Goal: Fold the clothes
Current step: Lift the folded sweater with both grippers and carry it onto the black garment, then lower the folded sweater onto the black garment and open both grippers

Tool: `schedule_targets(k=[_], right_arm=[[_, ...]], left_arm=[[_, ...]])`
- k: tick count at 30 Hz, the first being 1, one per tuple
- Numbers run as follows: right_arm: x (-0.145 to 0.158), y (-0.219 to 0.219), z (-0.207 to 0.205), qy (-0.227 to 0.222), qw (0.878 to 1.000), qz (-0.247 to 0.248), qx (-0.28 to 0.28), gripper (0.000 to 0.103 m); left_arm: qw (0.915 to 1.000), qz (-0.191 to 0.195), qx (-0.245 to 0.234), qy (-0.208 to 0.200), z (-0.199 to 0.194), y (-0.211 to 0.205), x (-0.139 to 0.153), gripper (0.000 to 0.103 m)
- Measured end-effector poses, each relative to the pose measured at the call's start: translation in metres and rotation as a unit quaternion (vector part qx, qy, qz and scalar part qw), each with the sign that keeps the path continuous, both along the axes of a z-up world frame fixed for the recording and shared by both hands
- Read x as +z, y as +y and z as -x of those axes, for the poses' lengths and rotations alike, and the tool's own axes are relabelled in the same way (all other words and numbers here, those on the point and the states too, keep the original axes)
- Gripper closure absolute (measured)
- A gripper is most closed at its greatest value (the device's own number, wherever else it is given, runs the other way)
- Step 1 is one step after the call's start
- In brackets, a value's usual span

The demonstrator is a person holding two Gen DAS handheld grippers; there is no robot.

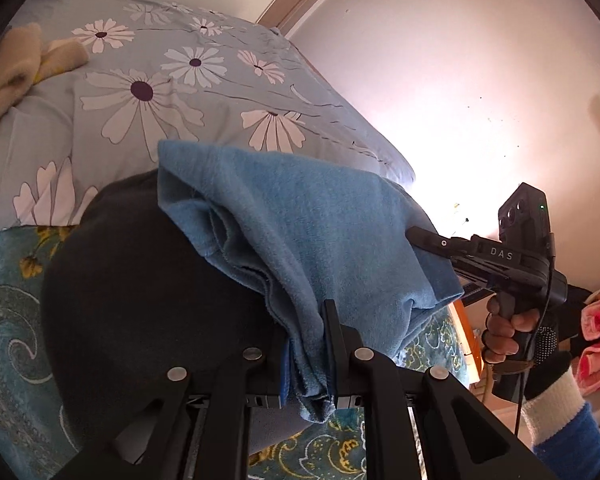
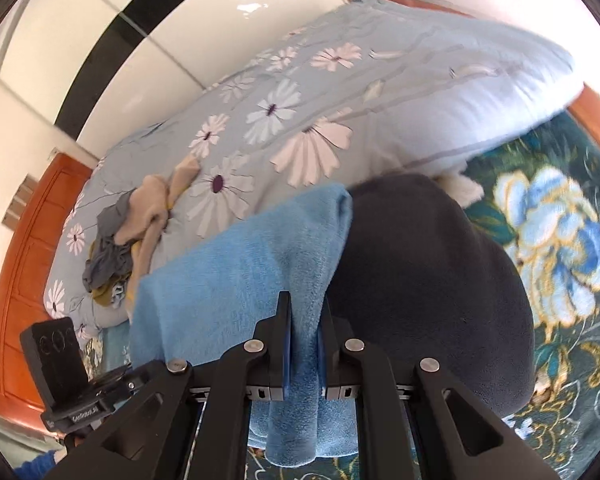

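A light blue fleece garment (image 1: 300, 220) is held up between both grippers above a dark grey garment (image 1: 140, 300) that lies on the bed. My left gripper (image 1: 308, 344) is shut on one bunched edge of the blue garment. My right gripper (image 2: 304, 344) is shut on another edge of the blue garment (image 2: 240, 272), with a fold hanging below the jaws. In the left wrist view the right gripper (image 1: 416, 236) presses into the cloth from the right. The dark grey garment (image 2: 432, 280) spreads to the right in the right wrist view.
A flowered light blue duvet (image 1: 180, 92) is piled behind the garments. Beige and grey clothes (image 2: 140, 228) lie heaped on it. The bed has a teal patterned cover (image 2: 560, 240) and a wooden frame (image 2: 28, 240). Pink clothes (image 1: 596, 340) sit at the right.
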State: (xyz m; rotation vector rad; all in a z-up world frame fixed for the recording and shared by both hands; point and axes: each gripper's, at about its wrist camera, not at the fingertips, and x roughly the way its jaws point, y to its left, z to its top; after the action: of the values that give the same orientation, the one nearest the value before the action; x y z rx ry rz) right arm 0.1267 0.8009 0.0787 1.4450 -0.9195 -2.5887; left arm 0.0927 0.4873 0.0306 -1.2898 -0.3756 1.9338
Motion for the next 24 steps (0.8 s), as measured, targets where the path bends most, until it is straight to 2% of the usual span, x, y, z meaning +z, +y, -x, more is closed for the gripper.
schedule_targets(k=[5,9,12,15,17,21,22,24], right_arm=[[-0.021,0.005,-0.007,-0.005,1.000,0.009,-0.015,0.093],[-0.018,0.000,-0.006,-0.006,1.000,-0.006,-0.021,0.092],[-0.008,-0.001,-0.011,-0.006,0.999,-0.030,-0.022,0.085],[0.004,0.000,-0.019,-0.007,0.997,-0.066,-0.031,0.078],[0.016,-0.003,-0.026,0.003,0.995,-0.092,-0.034,0.078],[0.041,-0.024,-0.030,0.035,0.990,-0.132,-0.023,0.078],[0.046,-0.035,-0.030,0.044,0.990,-0.137,-0.010,0.078],[0.048,-0.054,-0.027,0.050,0.988,-0.141,0.022,0.078]], left_arm=[[0.9999,0.014,-0.008,0.007,-0.003,0.001,-0.010,0.082],[0.9988,0.038,-0.024,0.021,-0.003,-0.002,0.001,0.077],[0.9970,0.060,-0.031,0.039,-0.002,-0.010,0.014,0.072],[0.9917,0.096,-0.020,0.083,0.001,-0.019,0.034,0.070],[0.9877,0.105,-0.005,0.116,0.003,-0.023,0.050,0.070],[0.9838,0.098,-0.012,0.149,0.016,-0.001,0.080,0.066],[0.9834,0.096,-0.022,0.153,0.018,0.008,0.084,0.061],[0.9797,0.111,-0.033,0.163,0.022,0.026,0.082,0.060]])
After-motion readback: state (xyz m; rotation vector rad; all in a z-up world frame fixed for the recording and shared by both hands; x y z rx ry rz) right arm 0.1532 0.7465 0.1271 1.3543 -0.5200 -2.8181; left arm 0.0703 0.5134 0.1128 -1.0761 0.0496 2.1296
